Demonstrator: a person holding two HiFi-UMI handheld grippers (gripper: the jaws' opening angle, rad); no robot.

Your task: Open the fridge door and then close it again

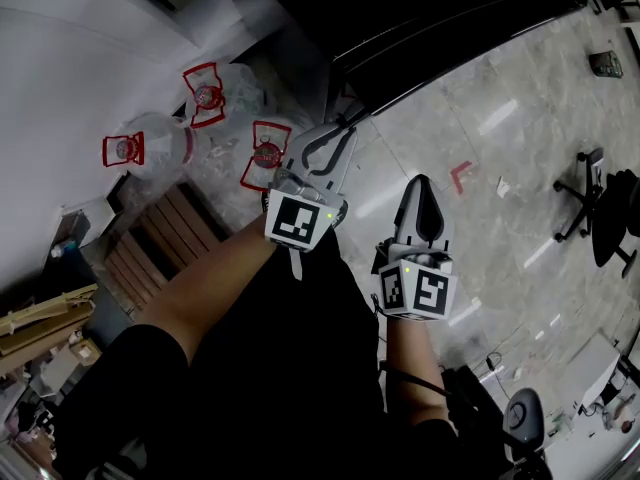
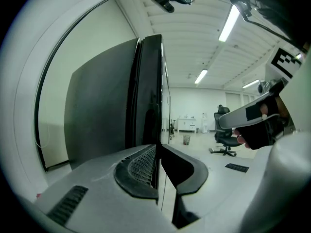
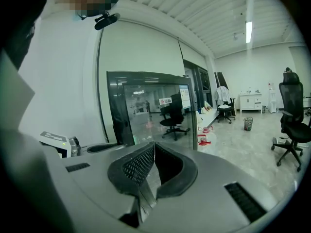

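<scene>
The tall black fridge [image 1: 400, 28] stands just ahead of me. Its dark side panel and thick black door edge [image 2: 148, 91] fill the left gripper view. Its glass door [image 3: 150, 106] reflects the office in the right gripper view and looks closed. My left gripper [image 1: 340, 131] points at the fridge's left front corner, its jaws [image 2: 156, 148] shut tip to tip with nothing seen between them. My right gripper [image 1: 420, 183] hangs beside it, a little further back, and is also shut [image 3: 154, 144] and empty. Whether the left tips touch the fridge I cannot tell.
Three water jugs with red handles [image 1: 150, 143] stand left of the fridge by a wooden pallet [image 1: 160, 238]. Office chairs [image 1: 600, 208] [image 3: 291, 125] stand on the pale floor to the right. A red corner mark [image 1: 460, 176] is taped on the floor.
</scene>
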